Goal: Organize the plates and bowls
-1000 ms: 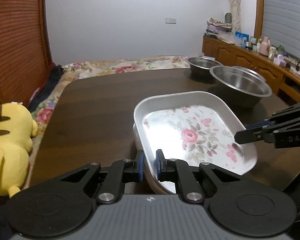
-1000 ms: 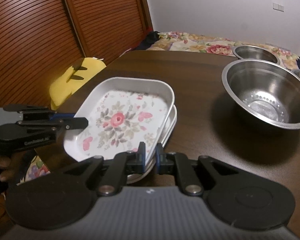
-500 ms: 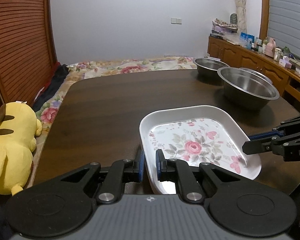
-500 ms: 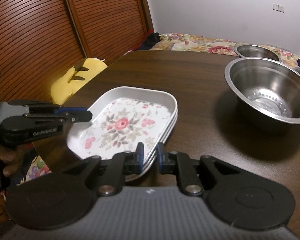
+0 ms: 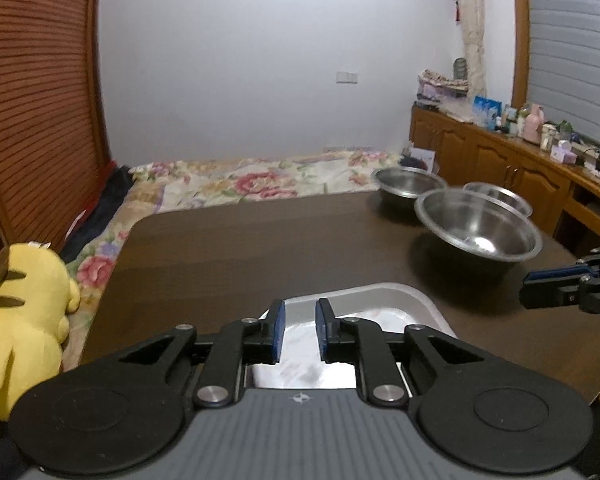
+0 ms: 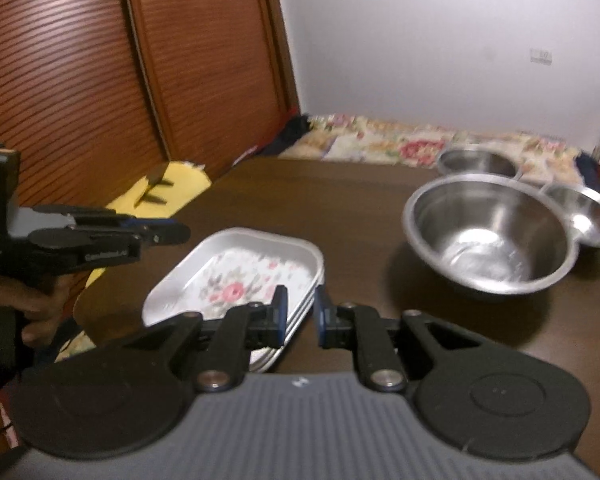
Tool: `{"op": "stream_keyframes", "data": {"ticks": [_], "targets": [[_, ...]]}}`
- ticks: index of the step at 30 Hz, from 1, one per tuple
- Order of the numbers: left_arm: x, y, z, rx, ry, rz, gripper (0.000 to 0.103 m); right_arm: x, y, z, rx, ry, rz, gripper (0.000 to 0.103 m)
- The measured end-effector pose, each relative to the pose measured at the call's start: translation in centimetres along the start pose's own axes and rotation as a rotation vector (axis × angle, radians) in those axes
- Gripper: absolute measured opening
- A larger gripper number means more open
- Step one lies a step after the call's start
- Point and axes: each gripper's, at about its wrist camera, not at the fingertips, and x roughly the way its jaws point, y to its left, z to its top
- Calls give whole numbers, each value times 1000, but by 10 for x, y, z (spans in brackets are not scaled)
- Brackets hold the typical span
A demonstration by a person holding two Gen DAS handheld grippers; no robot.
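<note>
Plates (image 6: pixel 260 272) with a floral pattern lie stacked on the near surface (image 6: pixel 340 200), left of three steel bowls (image 6: pixel 488 232). Left gripper (image 5: pixel 300 328) and right gripper (image 6: pixel 300 312) both hover above the stack, parted and empty.

The left wrist view looks low and level across the dark brown wooden table (image 5: pixel 228 248) toward the white far wall, close above the white rectangular floral-printed plates (image 5: pixel 384 312). The right wrist view looks from the table's other near corner, angled left toward slatted wooden doors. Both share the plates (image 6: pixel 236 276), the large round stainless steel bowl (image 5: pixel 478 226) (image 6: pixel 488 232) and each other's tool.
</note>
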Motion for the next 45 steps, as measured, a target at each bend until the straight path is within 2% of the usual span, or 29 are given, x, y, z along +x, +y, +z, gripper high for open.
{"op": "stream_keyframes", "data": {"ticks": [8, 11, 14, 17, 18, 20, 21, 26, 30, 38, 45], "targets": [[12, -46, 18, 57, -41, -77, 29, -21, -26, 13, -1, -78, -71, 15], [19, -62, 21, 80, -51, -98, 42, -22, -36, 16, 5, -100, -105, 15], [26, -75, 26, 90, -60, -124, 49, -19, -46, 16, 12, -108, -140, 15], [31, -86, 32, 94, -89, -131, 64, -18, -57, 16, -10, -122, -211, 16], [32, -88, 34, 97, -97, -134, 64, -18, -61, 16, -9, -126, -230, 17], [37, -93, 39, 100, -99, -149, 65, -18, -74, 15, 10, -129, -258, 39], [40, -95, 41, 99, -99, -156, 65, -16, -80, 14, 16, -132, -276, 52], [63, -105, 50, 97, -80, -165, 65, -7, -103, 12, 44, -125, -335, 53], [84, -106, 51, 89, -67, -228, 65, 6, -123, 9, 95, -111, -351, 53], [111, -118, 55, 106, -15, -205, 65, 21, -142, 1, 169, -89, -359, 51], [132, -123, 58, 122, 33, -143, 49, 25, -147, -1, 225, -84, -350, 49]]}}
